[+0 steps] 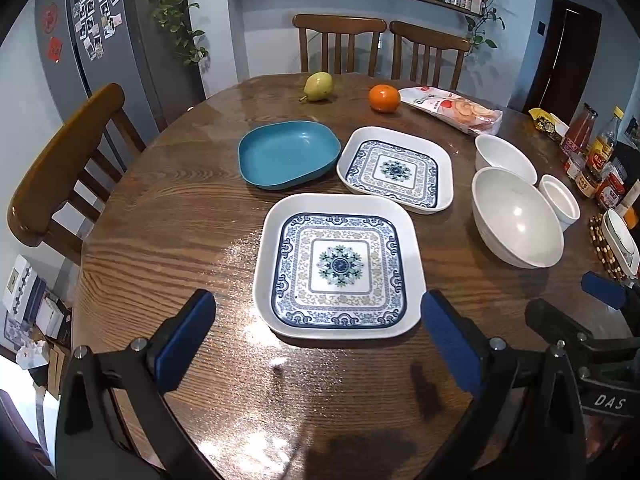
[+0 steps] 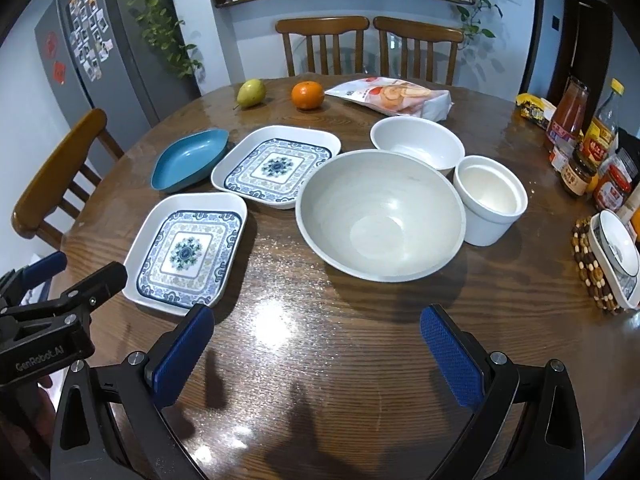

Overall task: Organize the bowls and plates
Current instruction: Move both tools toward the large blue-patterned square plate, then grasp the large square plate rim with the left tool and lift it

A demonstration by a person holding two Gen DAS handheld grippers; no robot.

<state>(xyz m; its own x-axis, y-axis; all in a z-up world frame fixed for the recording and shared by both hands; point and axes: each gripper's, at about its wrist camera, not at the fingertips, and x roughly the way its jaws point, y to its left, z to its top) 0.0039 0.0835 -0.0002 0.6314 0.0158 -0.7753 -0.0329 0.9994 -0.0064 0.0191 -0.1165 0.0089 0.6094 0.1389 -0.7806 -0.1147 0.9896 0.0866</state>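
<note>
Both the left claw (image 1: 318, 344) and the right claw (image 2: 316, 352) were wide apart, grasping nothing, above the round brown wooden bench (image 2: 320, 320). A big white round bowl (image 2: 380, 216) sat beside two square blue-patterned plates (image 2: 186, 250).

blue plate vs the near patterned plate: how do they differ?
Colour: the blue plate is plain teal all over; the near patterned plate is white with a blue ornamental print.
Position: the blue plate sits farther back and to the left; the near patterned plate lies just ahead of the open left claw.
Size: the blue plate looks somewhat smaller, though fisheye distortion makes that uncertain.
Shared: both are shallow rounded squares, empty, flat on the table.
</note>
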